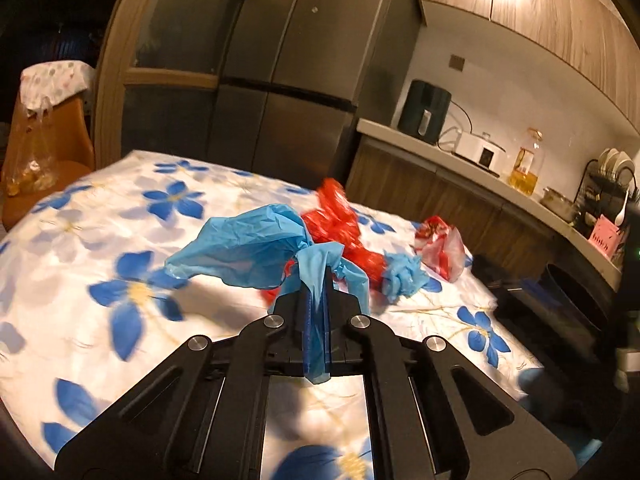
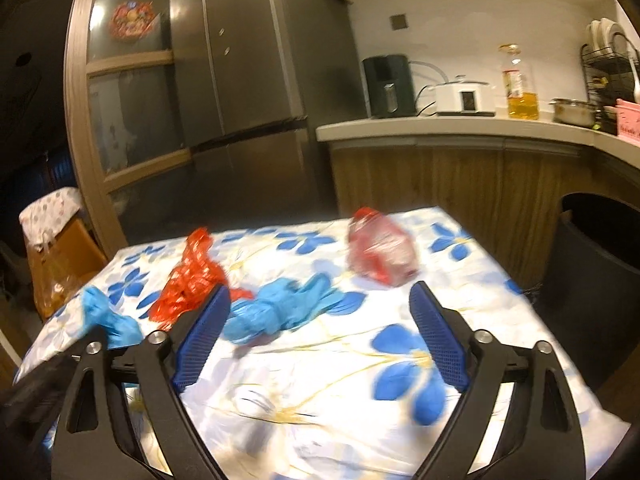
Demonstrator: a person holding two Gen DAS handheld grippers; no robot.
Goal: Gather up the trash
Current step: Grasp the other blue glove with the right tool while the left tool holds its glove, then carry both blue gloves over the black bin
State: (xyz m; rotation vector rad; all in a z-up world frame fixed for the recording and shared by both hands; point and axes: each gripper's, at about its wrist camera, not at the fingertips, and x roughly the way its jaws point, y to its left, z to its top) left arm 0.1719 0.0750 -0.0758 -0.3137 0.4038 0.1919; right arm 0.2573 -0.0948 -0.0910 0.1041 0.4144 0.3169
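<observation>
Four pieces of plastic trash are on view over the flower-print tablecloth (image 2: 328, 364). Item one: blue plastic bag (image 1: 244, 248), pinched in the left gripper (image 1: 318, 280), whose jaws are pressed together on a twisted tail of the film, the rest billowing out above the cloth toward the left. Item two: crumpled red plastic bag (image 2: 192, 280), lying on the cloth just behind the first. Item three: smaller wad of blue plastic (image 2: 276, 308), resting on the cloth near the middle, ahead of the right gripper (image 2: 320, 300). Item four: red-and-clear wrapper (image 2: 380, 248), farther back toward the counter side. Right gripper: jaws spread wide, holding nothing, poised above the cloth and aimed roughly at the blue wad. Receptacle: dark bin (image 2: 596, 280), standing beside the table's right edge, mouth open. Handling note, as judgement: the film is light and slippery, so the left grip should stay firm and the bag be lifted well off the red one, lest it drag that along; carry it over the bin's mouth before letting go. The right jaws should straddle the bulk of the wad, low, without catching the cloth.
</observation>
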